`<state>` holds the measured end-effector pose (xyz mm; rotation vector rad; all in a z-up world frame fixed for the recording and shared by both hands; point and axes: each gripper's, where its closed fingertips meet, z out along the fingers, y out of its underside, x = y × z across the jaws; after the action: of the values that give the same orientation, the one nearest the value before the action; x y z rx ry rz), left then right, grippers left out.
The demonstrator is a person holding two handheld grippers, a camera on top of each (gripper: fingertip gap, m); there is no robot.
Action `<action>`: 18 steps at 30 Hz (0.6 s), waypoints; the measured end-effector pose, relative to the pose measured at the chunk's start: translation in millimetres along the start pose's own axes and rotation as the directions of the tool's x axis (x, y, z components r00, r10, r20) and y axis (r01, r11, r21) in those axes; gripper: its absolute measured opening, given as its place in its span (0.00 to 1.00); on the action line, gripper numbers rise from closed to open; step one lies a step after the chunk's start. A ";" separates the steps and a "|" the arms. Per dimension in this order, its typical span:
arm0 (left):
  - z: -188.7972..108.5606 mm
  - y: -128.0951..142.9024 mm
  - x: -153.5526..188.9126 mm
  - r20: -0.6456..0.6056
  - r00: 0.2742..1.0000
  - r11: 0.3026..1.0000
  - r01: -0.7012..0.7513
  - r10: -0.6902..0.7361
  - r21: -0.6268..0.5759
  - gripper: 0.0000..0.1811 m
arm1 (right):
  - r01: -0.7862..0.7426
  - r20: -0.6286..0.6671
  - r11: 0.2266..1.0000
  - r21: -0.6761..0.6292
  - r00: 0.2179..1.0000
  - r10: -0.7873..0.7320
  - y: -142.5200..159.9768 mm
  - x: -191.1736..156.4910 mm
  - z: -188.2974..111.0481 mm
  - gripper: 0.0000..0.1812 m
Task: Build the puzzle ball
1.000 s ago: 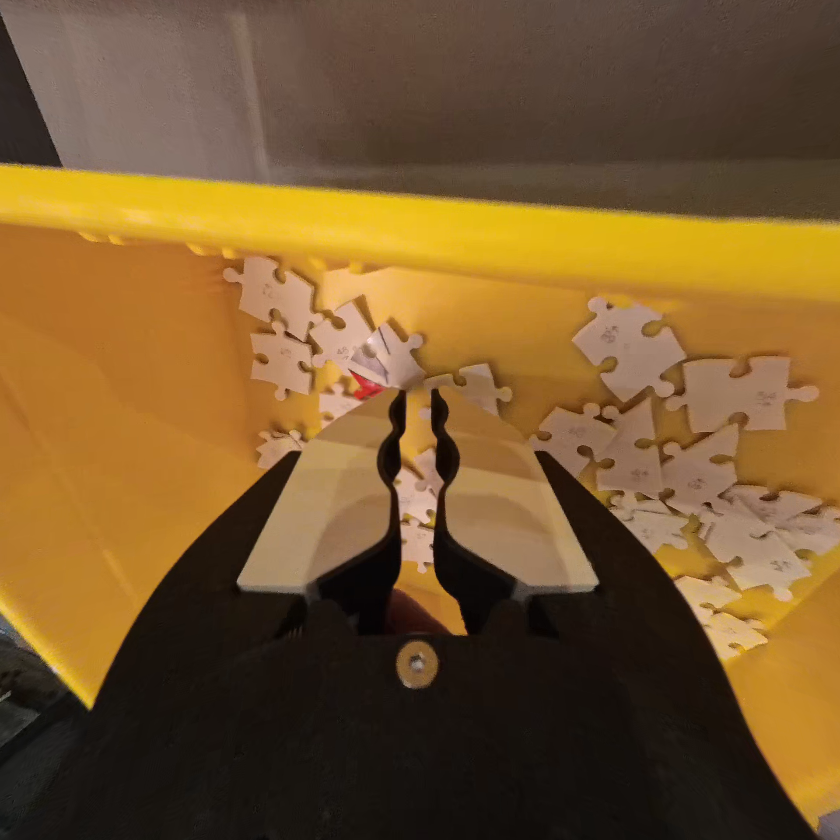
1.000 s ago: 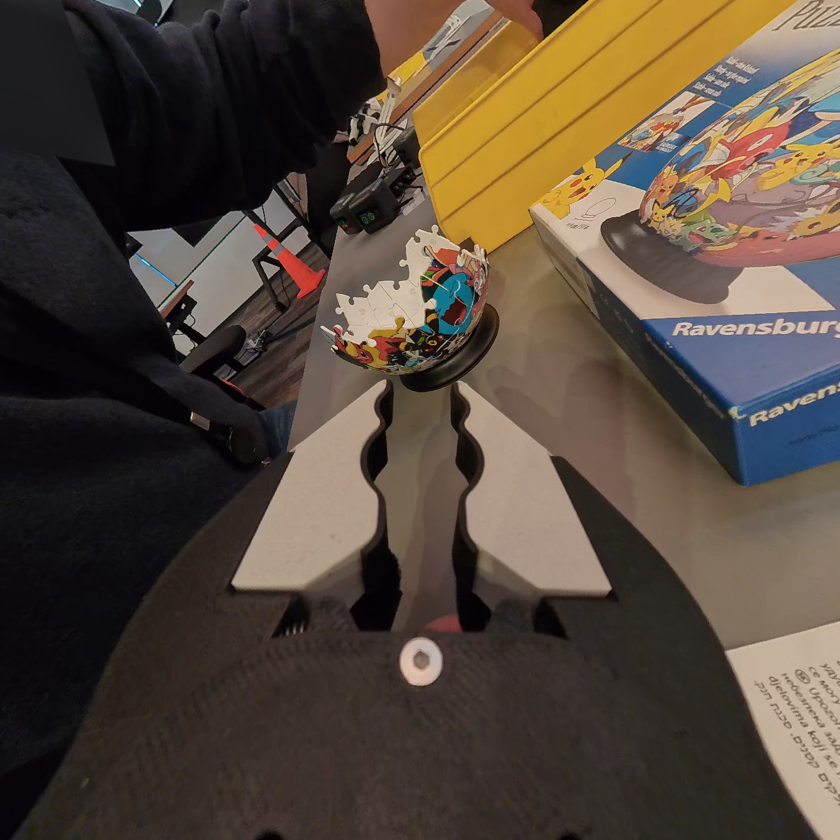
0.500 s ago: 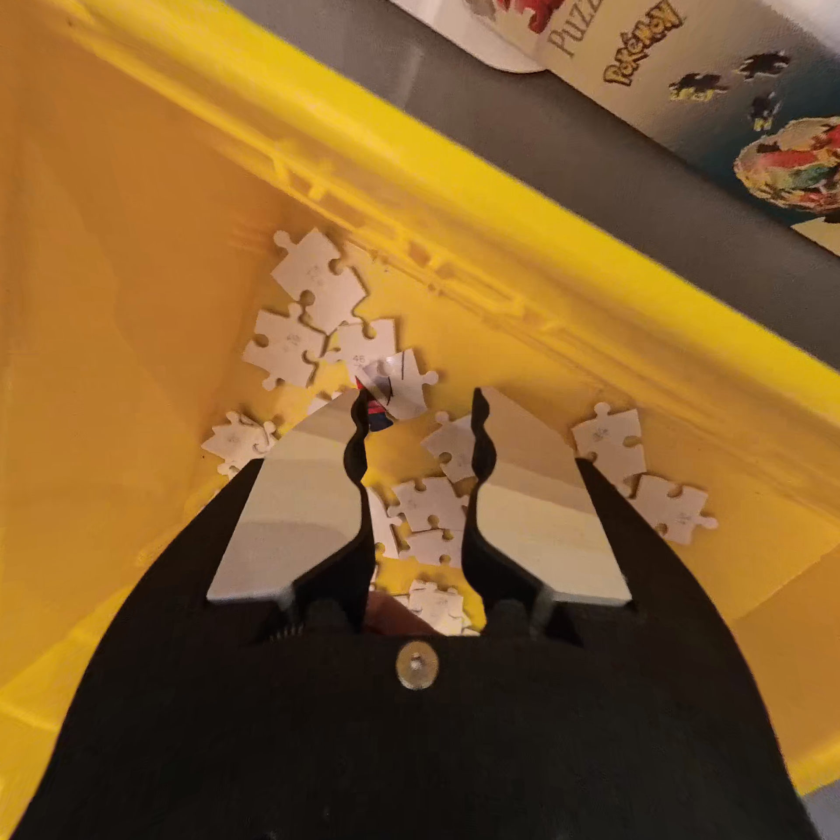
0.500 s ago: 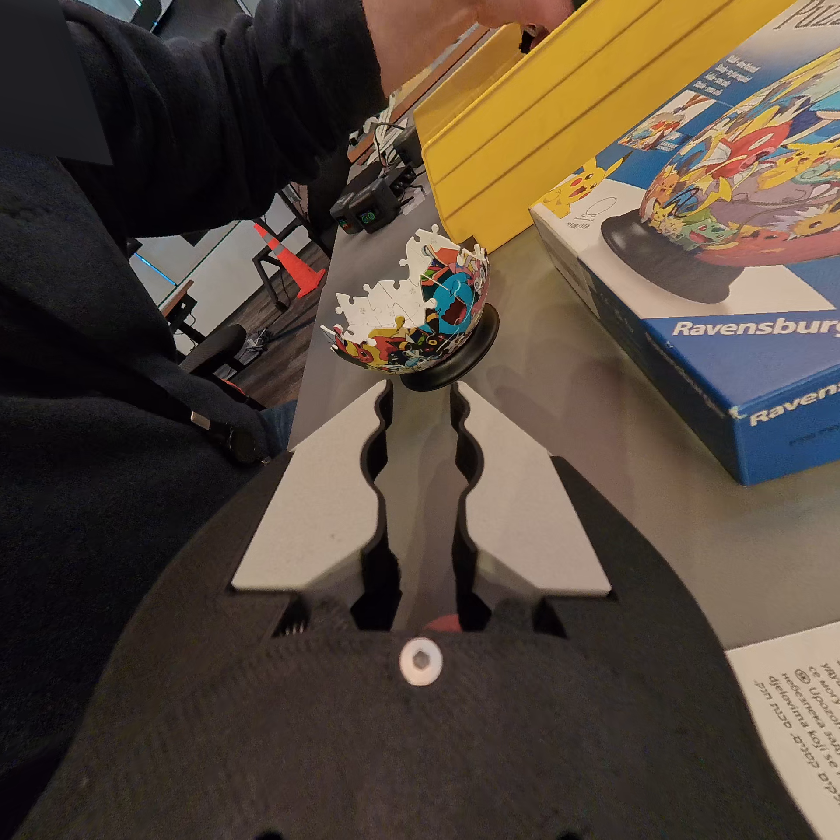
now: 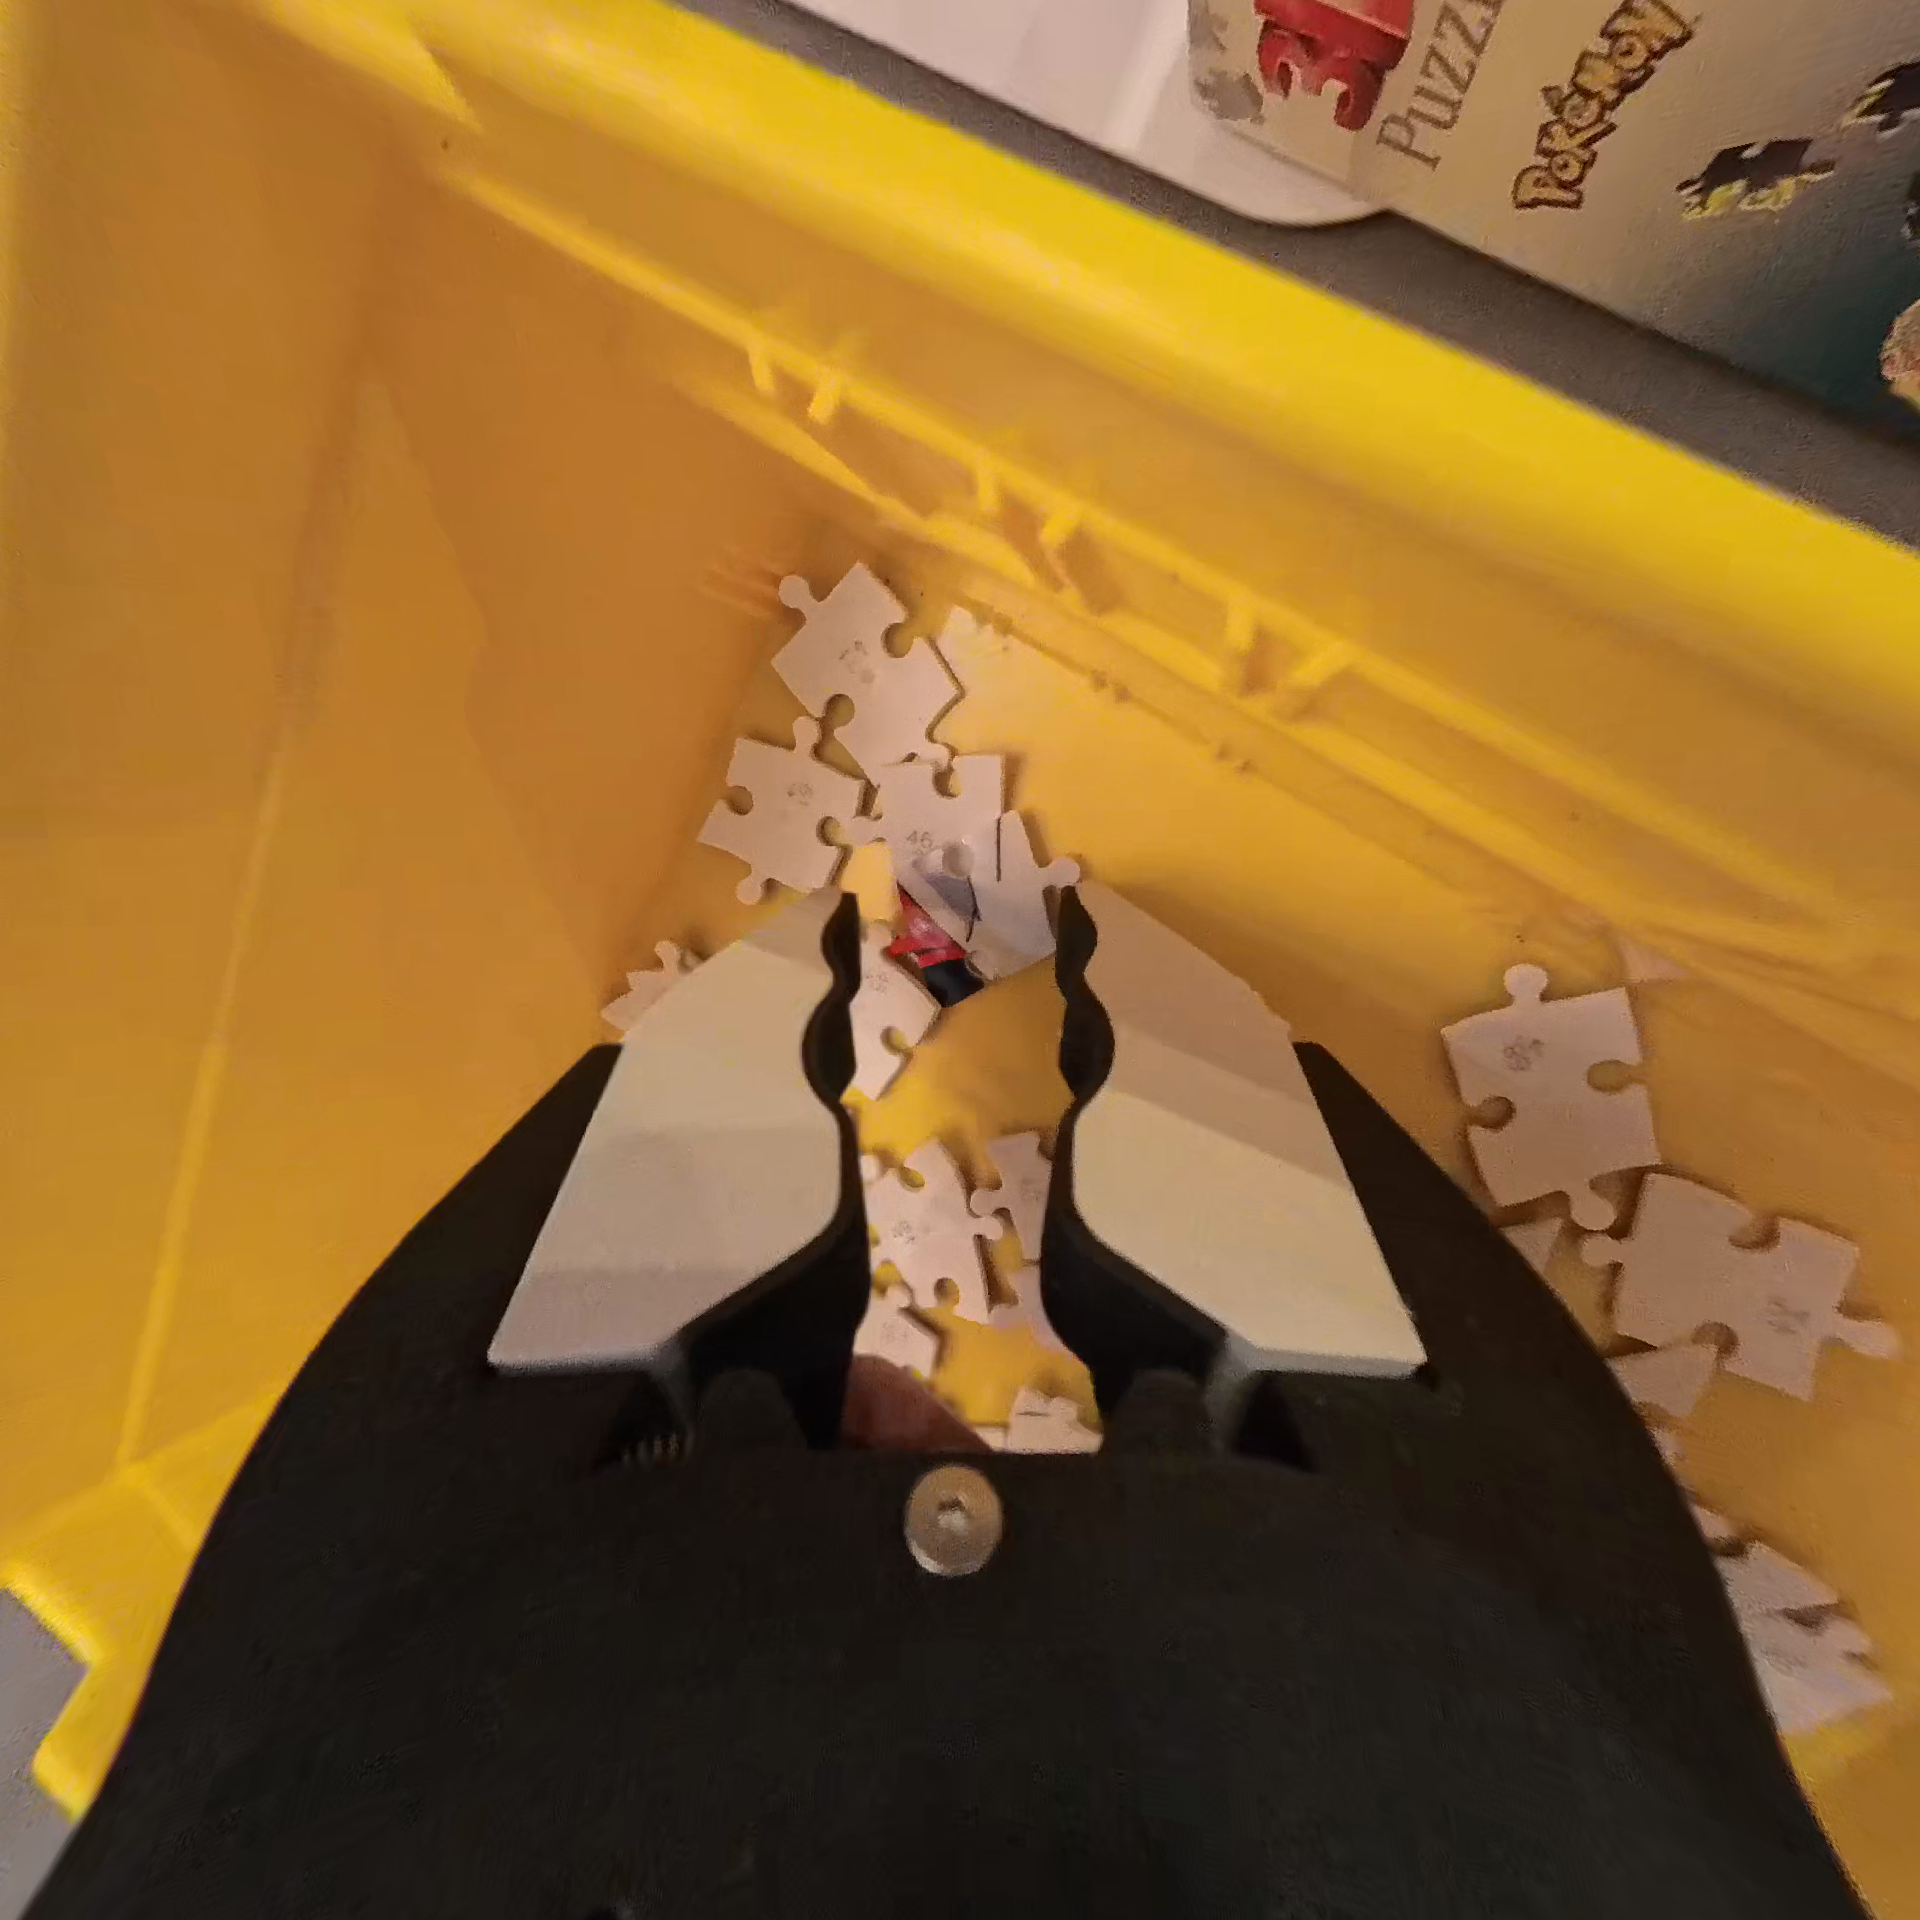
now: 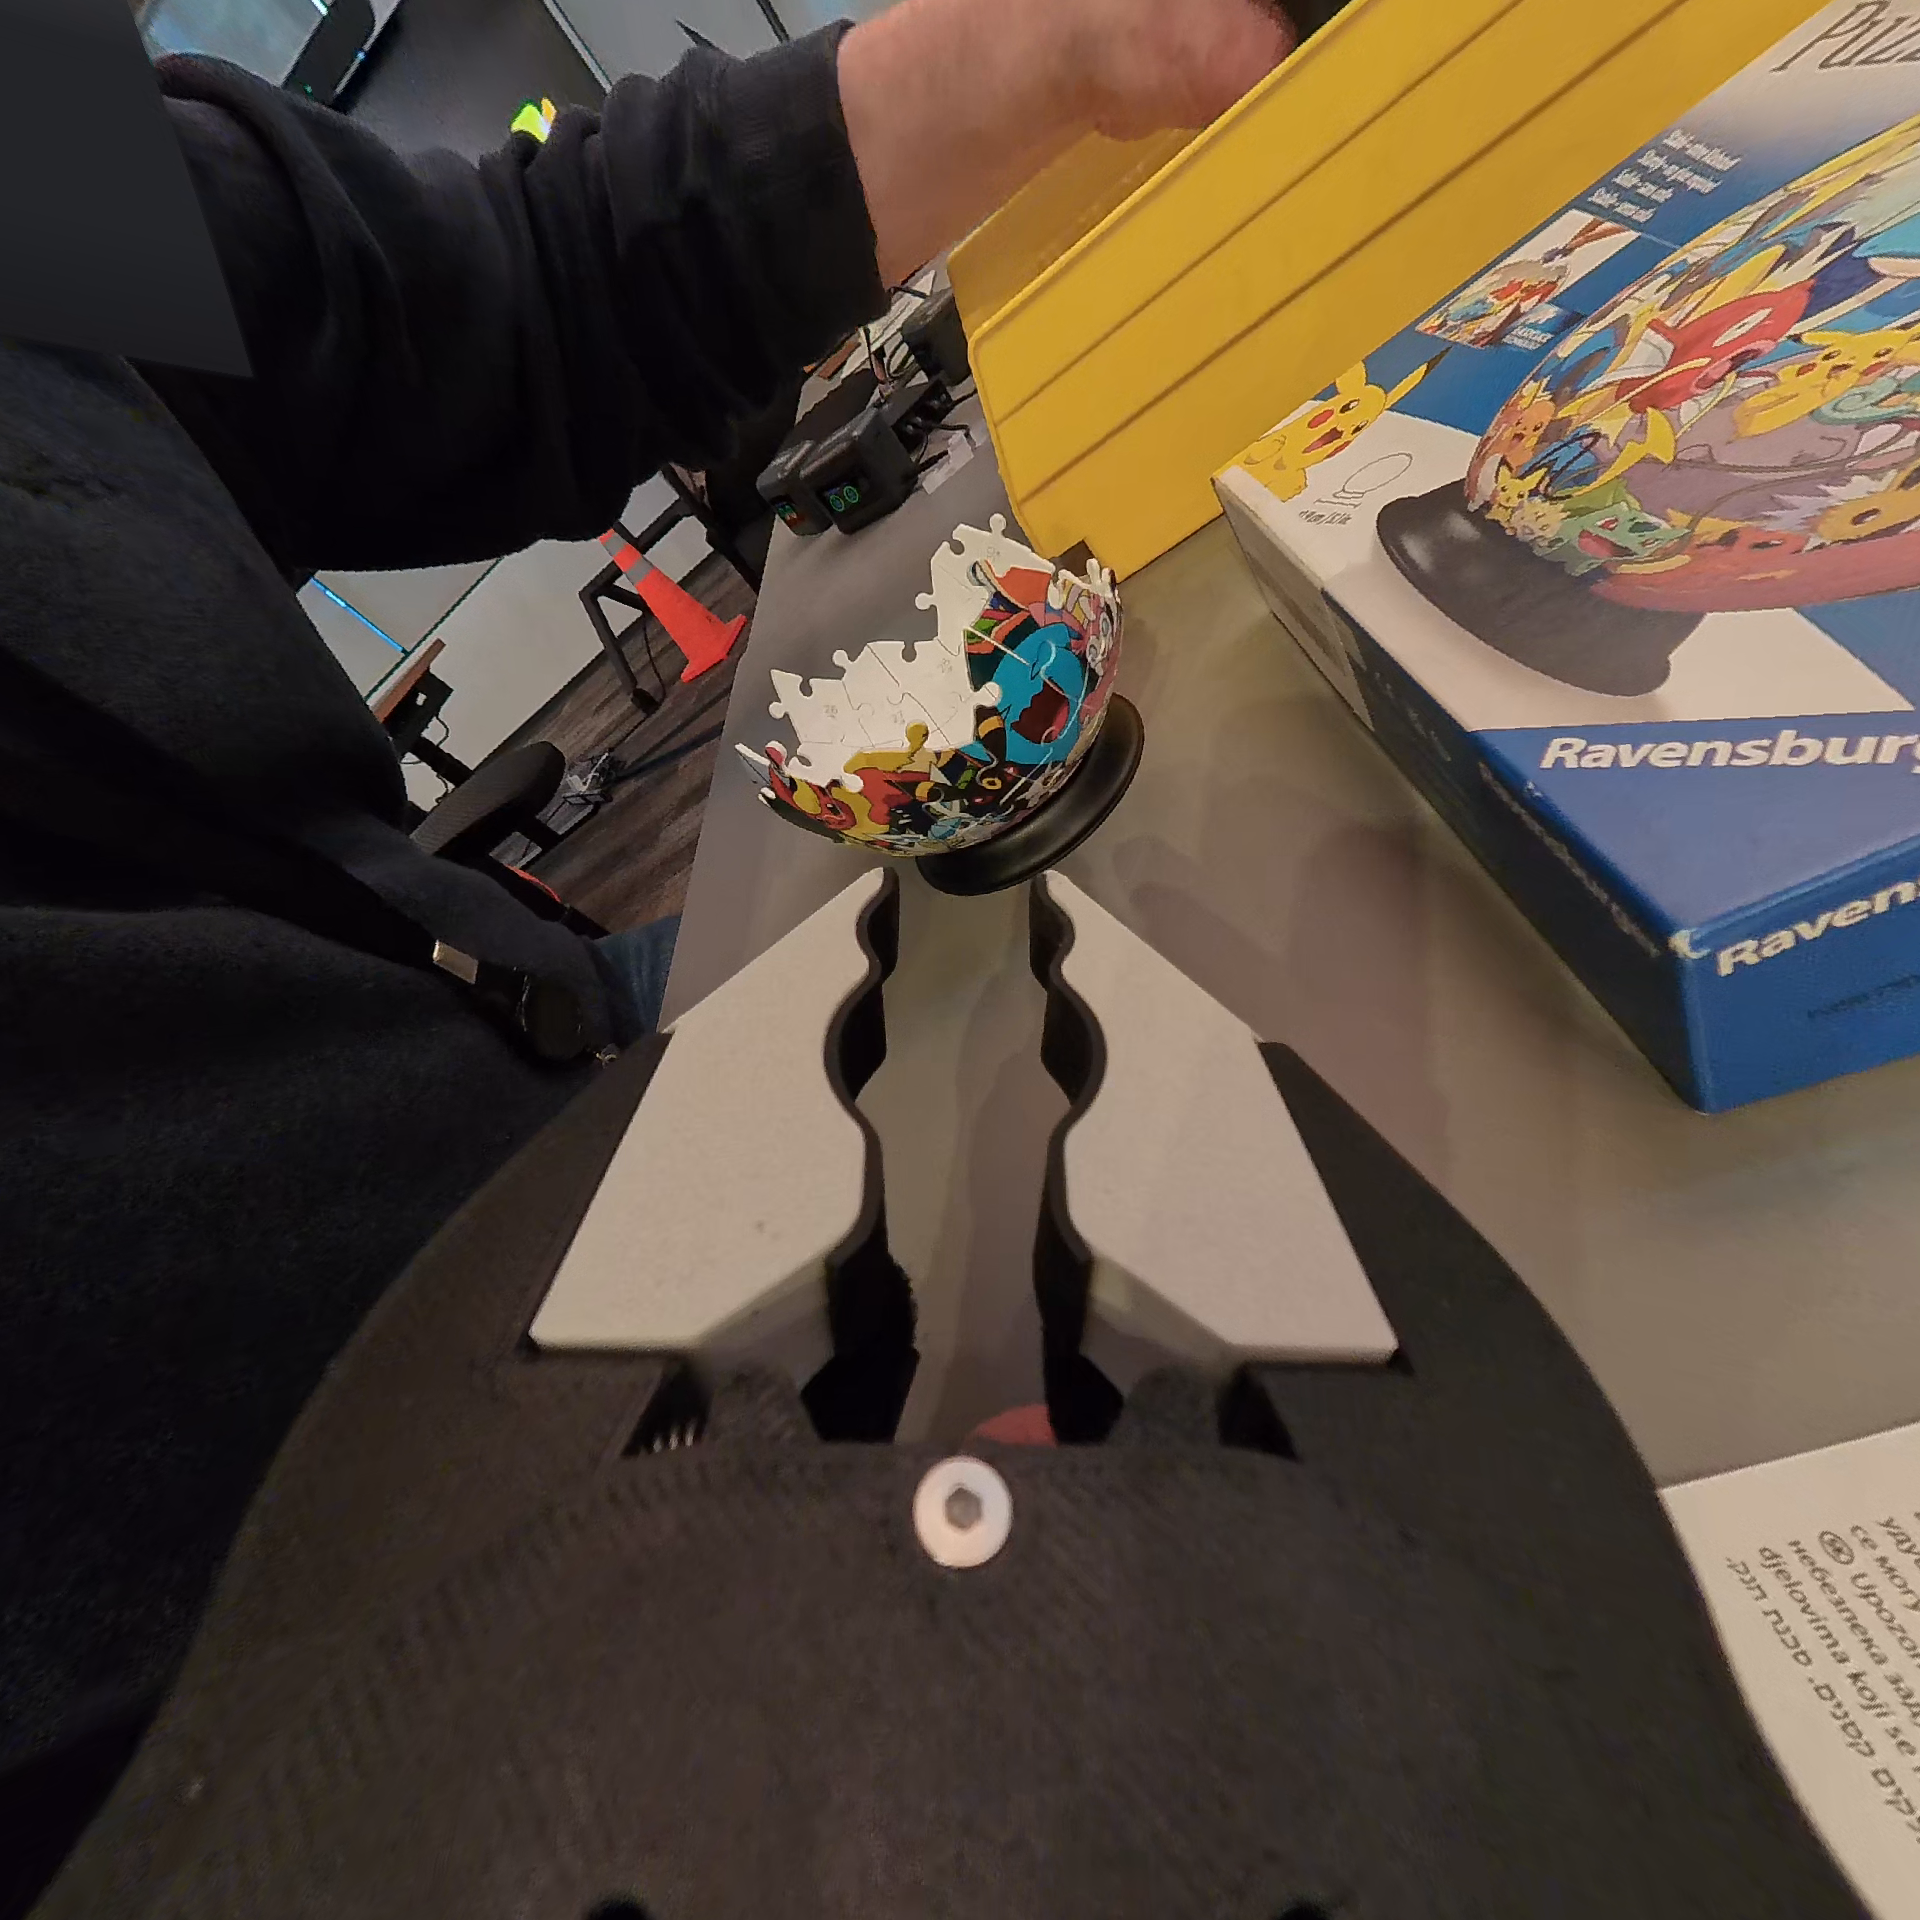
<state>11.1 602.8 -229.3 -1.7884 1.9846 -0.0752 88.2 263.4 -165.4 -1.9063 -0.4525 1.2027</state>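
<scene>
In the left wrist view my left gripper (image 5: 958,909) is open inside a yellow bin (image 5: 1039,343). Its tips straddle a tilted puzzle piece with a red and blue printed face (image 5: 982,904). Several white-backed loose pieces (image 5: 1548,1101) lie on the bin floor. In the right wrist view my right gripper (image 6: 961,894) is open and empty, just short of the half-built puzzle ball (image 6: 956,717) on its black stand (image 6: 1049,810). The ball's upper part is open with a jagged rim.
The blue puzzle box (image 6: 1621,644) lies right of the ball on the grey table (image 6: 1299,1039); it also shows in the left wrist view (image 5: 1621,135). The yellow bin (image 6: 1247,270) stands behind the ball. A person's sleeve (image 6: 468,343) reaches over it. A printed sheet (image 6: 1829,1621) lies at lower right.
My left gripper has opened and tilted down into the bin, closing in on the tilted printed piece. The right gripper and the ball have not moved.
</scene>
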 end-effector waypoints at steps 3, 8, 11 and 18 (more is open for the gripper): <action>3.7 -3.8 2.0 -0.034 0.998 0.998 0.049 -0.048 0.041 0.11 | 0.000 -0.001 1.000 -0.002 1.000 0.000 0.2 0.1 0.1 0.13; -0.2 -3.8 4.1 -0.078 0.994 0.995 0.084 -0.079 0.062 0.00 | 0.001 -0.002 1.000 0.000 1.000 -0.001 0.0 0.1 0.1 0.13; -1.5 0.9 10.2 -0.134 0.983 0.989 0.134 -0.124 0.066 0.00 | 0.001 0.000 1.000 0.000 1.000 -0.001 0.0 -0.1 0.0 0.13; -12.1 -8.3 -25.2 -0.004 0.994 0.988 0.113 -0.113 0.106 0.17 | -0.001 0.002 1.000 -0.001 1.000 0.001 0.2 -0.2 0.1 0.13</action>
<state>15.4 622.3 -208.1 -1.8304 1.8407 -0.2114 88.0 263.2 -165.4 -1.9068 -0.4536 1.2050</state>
